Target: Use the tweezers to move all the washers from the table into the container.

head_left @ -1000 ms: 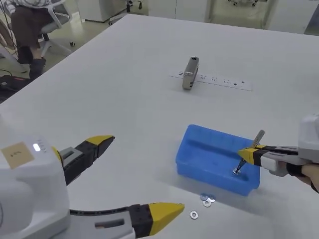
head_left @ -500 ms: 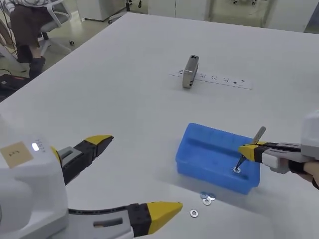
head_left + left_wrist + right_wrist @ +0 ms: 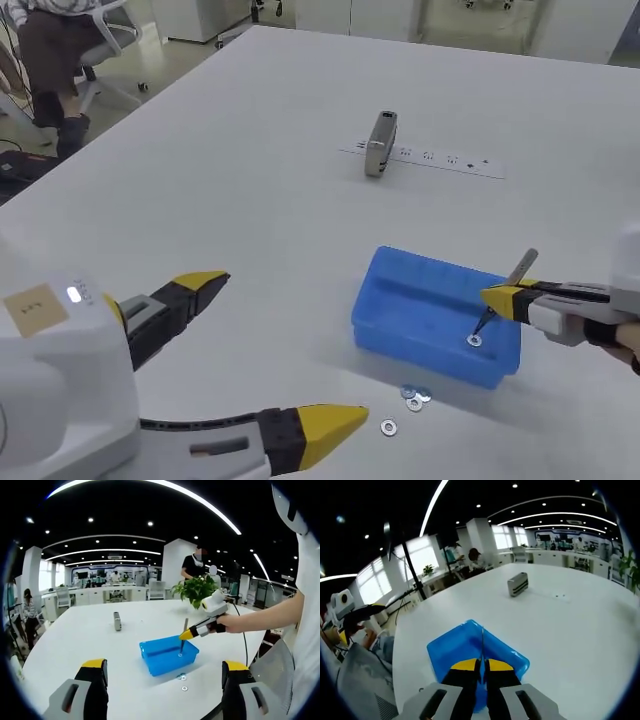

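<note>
Against the frame a second ago, the right tongs have lifted slightly toward the right edge of the head view. The loose silver ring washers on the white bench have not shifted.

In the head view, the right tongs are clenched on the slim metal tweezers, whose long axis slopes from upper right down to lower left. Their tip meets one small silver washer inside the blue rectangular plastic container; whether it is pinched or already lying on the floor cannot be told. The loose washers lie below and left of that tip, just outside the container's near wall, with one single further down. The right tongs are nearer them than the left tongs, which hover released at lower left. A silver block stands at upper centre.

The left gripper view looks from the bench side and shows the tweezers nearly upright over the container, with the washers on the bench in front of it.

The right gripper view looks down the tweezers' thin shaft into the container, and confirms the jaws closed on it.
</note>
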A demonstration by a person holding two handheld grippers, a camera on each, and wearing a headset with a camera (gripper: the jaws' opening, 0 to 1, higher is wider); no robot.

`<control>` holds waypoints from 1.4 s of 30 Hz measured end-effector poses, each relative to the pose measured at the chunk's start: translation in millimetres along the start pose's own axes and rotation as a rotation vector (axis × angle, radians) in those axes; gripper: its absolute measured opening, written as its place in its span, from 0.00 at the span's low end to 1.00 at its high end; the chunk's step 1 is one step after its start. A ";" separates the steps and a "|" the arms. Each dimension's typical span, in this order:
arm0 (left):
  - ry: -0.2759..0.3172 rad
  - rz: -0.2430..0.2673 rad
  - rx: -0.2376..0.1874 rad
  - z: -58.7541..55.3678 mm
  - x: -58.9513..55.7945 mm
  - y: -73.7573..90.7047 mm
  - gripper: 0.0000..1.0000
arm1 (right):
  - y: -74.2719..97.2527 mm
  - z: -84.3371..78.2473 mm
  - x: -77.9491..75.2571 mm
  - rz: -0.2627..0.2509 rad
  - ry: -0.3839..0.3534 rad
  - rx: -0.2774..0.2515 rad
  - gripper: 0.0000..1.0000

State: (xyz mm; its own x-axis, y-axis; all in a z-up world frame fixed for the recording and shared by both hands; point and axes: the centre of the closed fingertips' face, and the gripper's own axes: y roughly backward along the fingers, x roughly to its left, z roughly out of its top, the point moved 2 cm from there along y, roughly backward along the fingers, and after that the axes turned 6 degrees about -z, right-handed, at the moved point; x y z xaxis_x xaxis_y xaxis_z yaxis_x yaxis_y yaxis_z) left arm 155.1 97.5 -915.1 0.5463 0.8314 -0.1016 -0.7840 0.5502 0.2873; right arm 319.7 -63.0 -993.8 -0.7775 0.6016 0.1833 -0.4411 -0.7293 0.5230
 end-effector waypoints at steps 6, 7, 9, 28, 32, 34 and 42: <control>0.007 -0.005 0.008 -3.7 -0.6 -0.8 0.97 | 10.5 9.5 6.0 0.004 -0.003 -0.039 0.02; 0.007 -0.008 0.010 -4.0 -1.5 -1.3 0.97 | 12.7 11.6 7.9 0.006 -0.003 -0.048 0.02; 0.006 -0.012 0.010 -3.9 -2.9 -1.9 0.97 | 16.5 15.1 10.6 0.008 -0.004 -0.063 0.02; 0.003 -0.025 0.010 -2.9 -8.6 -4.2 0.96 | 46.5 25.1 36.6 0.028 -0.024 -0.140 0.02; 0.003 -0.029 0.007 -1.6 -10.2 -4.8 0.96 | 48.9 24.5 46.0 0.046 -0.034 -0.148 0.02; 0.000 -0.031 0.007 -1.0 -11.3 -5.1 0.96 | 49.2 22.8 51.0 0.055 -0.033 -0.145 0.02; 0.000 -0.035 0.006 -0.3 -13.9 -3.9 0.96 | 48.2 12.5 69.9 0.097 -0.062 -0.135 0.02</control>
State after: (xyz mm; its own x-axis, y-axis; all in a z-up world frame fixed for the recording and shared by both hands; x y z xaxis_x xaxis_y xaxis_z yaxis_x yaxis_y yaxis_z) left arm 150.5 83.8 -915.0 0.5731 0.8119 -0.1114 -0.7629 0.5782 0.2894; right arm 249.7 -52.0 -945.4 -0.7921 0.5420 0.2809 -0.4247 -0.8198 0.3842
